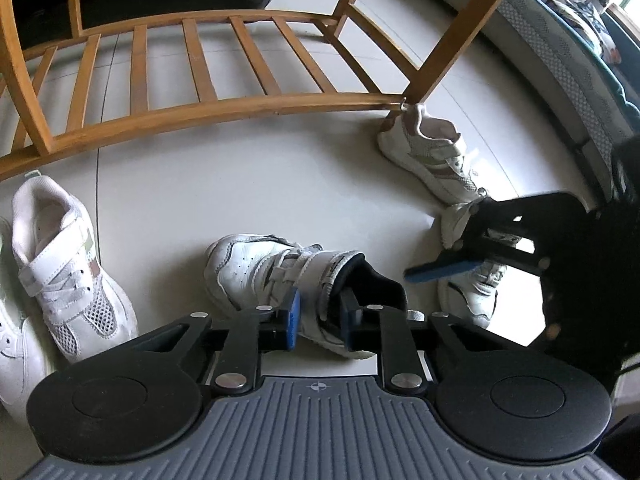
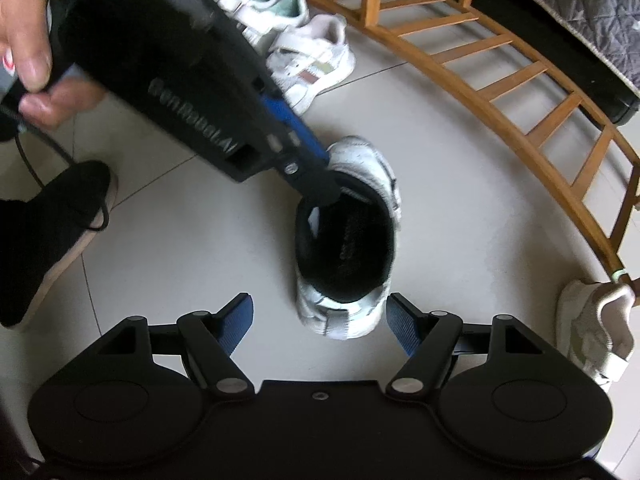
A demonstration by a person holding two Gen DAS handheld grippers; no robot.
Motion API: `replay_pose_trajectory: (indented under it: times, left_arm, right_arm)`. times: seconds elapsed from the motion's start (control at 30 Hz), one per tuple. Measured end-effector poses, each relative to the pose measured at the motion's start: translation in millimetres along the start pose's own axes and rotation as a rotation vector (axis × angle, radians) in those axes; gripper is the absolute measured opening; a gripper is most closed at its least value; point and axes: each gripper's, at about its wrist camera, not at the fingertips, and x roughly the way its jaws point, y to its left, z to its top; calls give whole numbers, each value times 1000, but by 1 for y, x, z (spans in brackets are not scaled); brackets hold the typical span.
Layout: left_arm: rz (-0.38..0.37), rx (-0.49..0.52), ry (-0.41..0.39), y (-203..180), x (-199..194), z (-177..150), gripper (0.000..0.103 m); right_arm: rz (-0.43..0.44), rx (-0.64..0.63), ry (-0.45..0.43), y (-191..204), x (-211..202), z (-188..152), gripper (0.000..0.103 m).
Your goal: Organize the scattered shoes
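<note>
On the tiled floor [image 1: 224,176] just ahead of the left gripper [image 1: 320,316] lies a white sneaker [image 1: 256,268] — its jaws pinch the collar wall, one pad outside, one inside the dark opening. The shoe's long axis runs toe away to the left in the left view. The right gripper [image 2: 320,320] hovers spread wide above the heel, holding nothing. Two more sneakers lie right, two left. Beyond stands a wooden rack [image 1: 192,80].
</note>
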Motion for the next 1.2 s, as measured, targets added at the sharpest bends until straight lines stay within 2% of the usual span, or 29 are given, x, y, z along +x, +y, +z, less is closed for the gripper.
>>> replay_pose_trajectory:
  times: [0.17, 0.27, 0.5, 0.7, 0.77, 0.87, 1.03, 1.2]
  left_arm:
    - [-8, 27, -2, -2, -3, -1, 14]
    - [-43, 26, 2, -1, -5, -2, 10]
    - [-51, -5, 11, -1, -2, 0, 11]
    - [-30, 13, 10, -7, -2, 1, 19]
    - [-28, 14, 10, -8, -1, 1, 20]
    - [-31, 17, 13, -8, -2, -1, 30]
    - [5, -2, 29, -4, 2, -6, 31]
    - [21, -27, 24, 2, 0, -4, 33]
  right_arm:
    - [-33, 49, -28, -16, -12, 2, 76]
    - [-62, 68, -44, -26, -18, 2, 76]
    - [-94, 157, -61, -45, -17, 5, 76]
    - [-34, 93, -15, -26, -5, -1, 74]
    - [-4, 82, 3, -21, 1, -3, 68]
    - [21, 72, 20, -15, 8, -3, 61]
    - [24, 62, 28, -6, 9, -4, 58]
    - [67, 52, 34, 5, 7, -5, 58]
